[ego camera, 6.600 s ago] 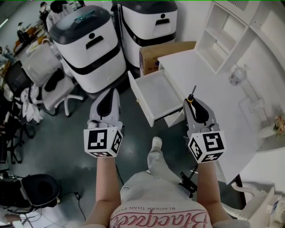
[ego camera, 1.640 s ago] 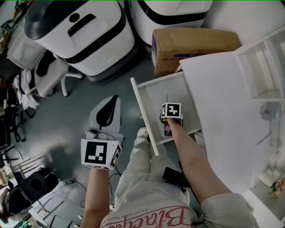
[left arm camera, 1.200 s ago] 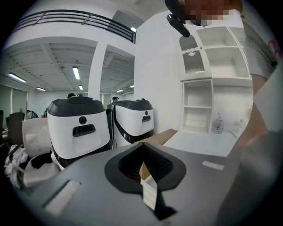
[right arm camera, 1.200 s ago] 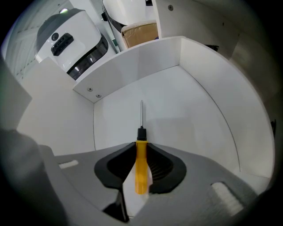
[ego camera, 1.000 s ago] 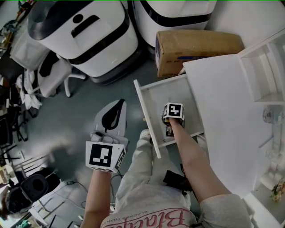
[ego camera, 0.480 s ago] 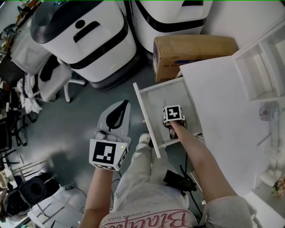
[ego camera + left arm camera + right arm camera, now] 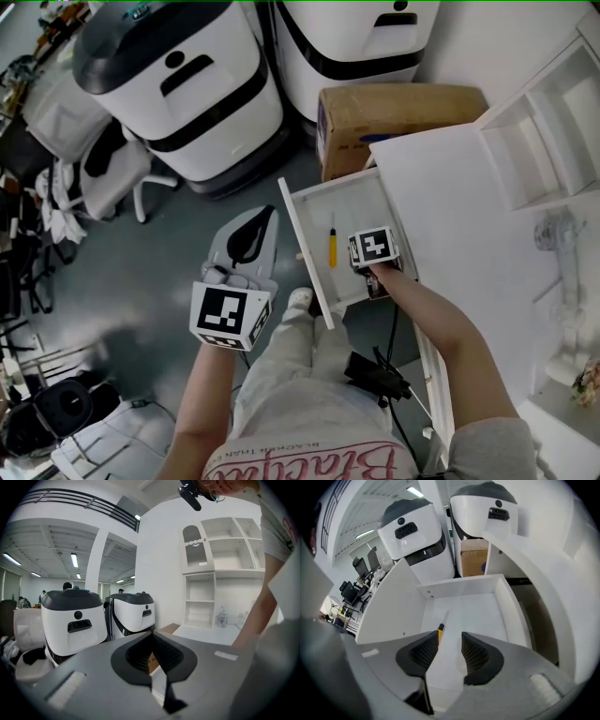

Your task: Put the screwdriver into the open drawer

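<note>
When I looked over, the screwdriver was already lying flat on the bottom of the open drawer, on its own, with nothing touching it. It was a pretty slim tool: yellow handle, a black collar where the handle ended, then a thin bare metal shaft. It lay roughly parallel to the drawer's front, with the shaft end pointing toward the cardboard box and white drawer bottom showing all round it.

The right gripper hung above the drawer just beside it, pointing steeply down. Its jaws had just been opening, so they stood wide apart with nothing between the pads. In the right gripper view the yellow handle peeked out past the tip of one jaw, down on the drawer bottom and not in the grip.

The left gripper was off to the side over the grey floor, apart from the drawer and aimed about level. Its jaws were closed together at the tips and empty. The drawer stuck out from the white desk.
</note>
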